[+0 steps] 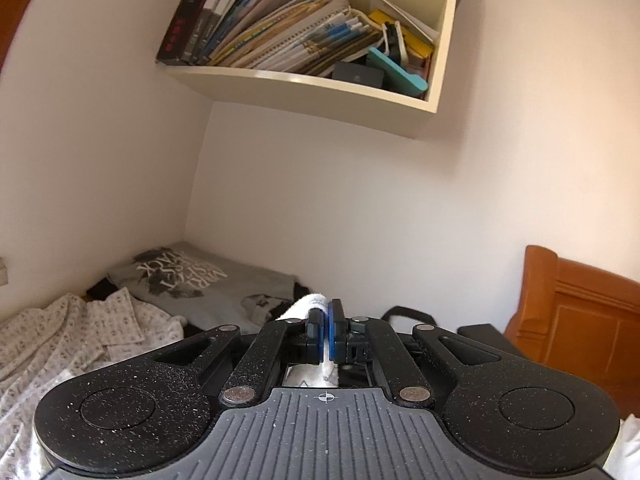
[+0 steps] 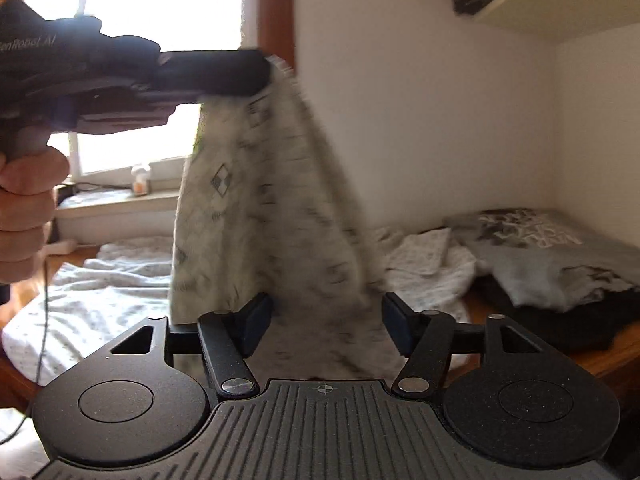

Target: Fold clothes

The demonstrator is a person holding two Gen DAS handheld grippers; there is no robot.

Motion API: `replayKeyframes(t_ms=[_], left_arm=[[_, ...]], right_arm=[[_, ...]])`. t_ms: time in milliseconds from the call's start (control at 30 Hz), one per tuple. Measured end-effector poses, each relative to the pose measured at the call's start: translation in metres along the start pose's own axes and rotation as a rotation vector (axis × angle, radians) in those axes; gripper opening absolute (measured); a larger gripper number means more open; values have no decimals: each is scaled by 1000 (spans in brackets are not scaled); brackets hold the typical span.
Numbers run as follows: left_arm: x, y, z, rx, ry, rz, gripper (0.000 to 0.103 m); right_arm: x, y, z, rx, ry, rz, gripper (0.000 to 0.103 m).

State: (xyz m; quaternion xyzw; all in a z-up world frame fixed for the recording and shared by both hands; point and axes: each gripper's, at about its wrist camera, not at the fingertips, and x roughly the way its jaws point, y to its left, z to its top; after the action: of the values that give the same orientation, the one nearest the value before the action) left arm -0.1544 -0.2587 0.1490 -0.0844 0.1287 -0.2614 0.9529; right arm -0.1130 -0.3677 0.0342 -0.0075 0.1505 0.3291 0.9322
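Readable text: "...enRobot AI" on the side of the left gripper (image 2: 266, 70) body, cut off at frame edge; the grey tee (image 1: 208, 284) lying at the far corner of the bed (image 2: 600, 356) has a big white print, upside down from here, approx. "MR ... BLACK", partly illegible. Top shelf (image 1: 320, 84) box shows "...NOR" fragment. Left gripper is held high and roughly horizontal, a hand (image 2: 24, 208) fisted round its handle at frame left; its blue-padded jaws are clenched on a fold of the patterned white garment (image 2: 276, 200), which hangs down from it, blurred, w/ small dark logo marks. Right gripper (image 2: 326, 328) sits lower, pointing at the hanging cloth, jaws spread wide w/ the garment's lower part between them, not pinched. More patterned white fabric (image 1: 76, 336) lies rumpled along the bed's left side, near the window sill (image 2: 120, 200). Wooden bed frame (image 1: 576, 312) at right.
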Motion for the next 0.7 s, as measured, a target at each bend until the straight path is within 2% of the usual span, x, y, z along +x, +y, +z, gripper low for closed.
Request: replayKeyframes(t_ms=[100,267,467,567,600,633,667,700], left_arm=[[0,0,1,10,-22,37,2],[11,6,1,41,-36,98,2],[19,20,2,-18,-37,100,2],[15,19,2,-29,-43,78,2],[14,18,2,-28,-41,74,2],[13,17,2,-27,-40,69,2],[12,16,2,-26,-38,65,2],[13,15,0,-27,-22,50,2]], right_arm=[[-11,0,2,36,-23,33,70],[-25,16,12,24,-52,64,71],[-14,32,13,41,1,131,65],[1,32,6,32,54,102,45],[5,29,4,34,68,90,23],[8,25,2,35,83,79,9],[6,20,2,33,85,58,3],[2,14,3,30,81,33,3]])
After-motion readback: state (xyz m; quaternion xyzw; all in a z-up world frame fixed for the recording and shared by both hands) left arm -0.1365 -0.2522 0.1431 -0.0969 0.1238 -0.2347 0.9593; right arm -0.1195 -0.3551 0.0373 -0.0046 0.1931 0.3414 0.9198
